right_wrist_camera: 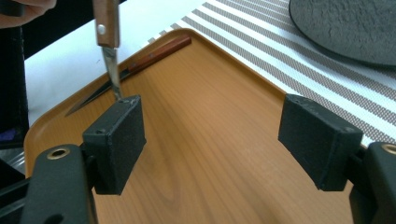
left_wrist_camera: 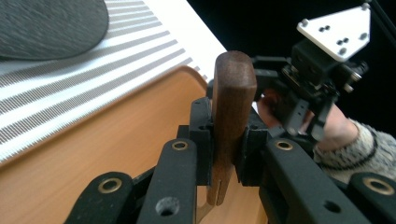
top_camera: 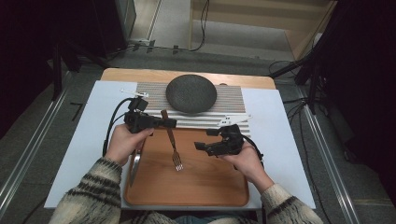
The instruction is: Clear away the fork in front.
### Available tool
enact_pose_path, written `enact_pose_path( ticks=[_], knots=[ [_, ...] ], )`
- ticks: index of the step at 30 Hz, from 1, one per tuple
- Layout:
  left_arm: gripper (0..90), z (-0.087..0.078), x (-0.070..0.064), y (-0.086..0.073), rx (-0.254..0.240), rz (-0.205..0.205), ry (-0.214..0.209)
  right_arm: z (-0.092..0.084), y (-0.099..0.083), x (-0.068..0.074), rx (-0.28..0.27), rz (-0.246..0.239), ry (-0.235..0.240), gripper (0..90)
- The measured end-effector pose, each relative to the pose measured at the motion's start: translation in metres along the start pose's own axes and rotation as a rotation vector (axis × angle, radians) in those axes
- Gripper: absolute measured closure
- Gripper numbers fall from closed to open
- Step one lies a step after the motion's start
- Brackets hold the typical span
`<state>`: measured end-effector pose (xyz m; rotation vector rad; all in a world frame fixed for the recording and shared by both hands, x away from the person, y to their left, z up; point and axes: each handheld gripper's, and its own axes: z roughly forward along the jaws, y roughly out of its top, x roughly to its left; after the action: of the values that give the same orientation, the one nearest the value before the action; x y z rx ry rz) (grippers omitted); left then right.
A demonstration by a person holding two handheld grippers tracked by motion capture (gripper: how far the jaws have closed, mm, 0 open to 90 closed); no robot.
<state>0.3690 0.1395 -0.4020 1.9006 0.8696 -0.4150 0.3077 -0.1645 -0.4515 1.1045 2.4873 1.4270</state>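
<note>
Table (top_camera: 280, 140): pale sheet over a wooden top; largest surface; bears mat, tray and plate.

Tray (top_camera: 205, 182): wooden, rounded corners, nearest the person; far edge laid over the striped mat; bare wood ahead of the right jaws in the right gripper view (right_wrist_camera: 210, 140).

Striped mat (top_camera: 154, 93): grey and white stripes, beyond the tray; seen also in the left gripper view (left_wrist_camera: 70, 88) and the right gripper view (right_wrist_camera: 299, 60).

Plate (top_camera: 191, 93): dark, round, speckled; on the mat's far middle; well apart from both grippers; at the upper corner of each gripper view (left_wrist_camera: 46, 23) (right_wrist_camera: 345, 28).

Left gripper (top_camera: 166, 123): above the tray's far left part, jaws pointing right; pads narrow, pressed from both sides on the fork's wooden handle (left_wrist_camera: 232, 107).

Right gripper (top_camera: 201, 146): over the tray's right half, jaws pointing left toward the fork; pads (right_wrist_camera: 116, 140) wide apart with bare tray between them; clear of the fork.

Fork (top_camera: 173, 144): wooden handle, metal tines; handle end clamped in the left gripper; tines toward the person over the tray's middle; whether the tines touch the wood, not clear; metal neck visible in the right gripper view (right_wrist_camera: 112, 70).

Knife (top_camera: 135, 161): wooden handle, metal blade; flat along the tray's left edge, below the left hand; in the right gripper view (right_wrist_camera: 140, 63) lying just behind the fork.
</note>
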Motion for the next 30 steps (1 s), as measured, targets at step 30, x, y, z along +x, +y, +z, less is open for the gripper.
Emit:
enact_pose_path(
  ticks=[30],
  knots=[
    [79.8,-0.016,-0.005,-0.035,0.073,0.011,-0.013,-0.028,-0.031,-0.005,0.059,-0.003,-0.041,21.2]
  ],
)
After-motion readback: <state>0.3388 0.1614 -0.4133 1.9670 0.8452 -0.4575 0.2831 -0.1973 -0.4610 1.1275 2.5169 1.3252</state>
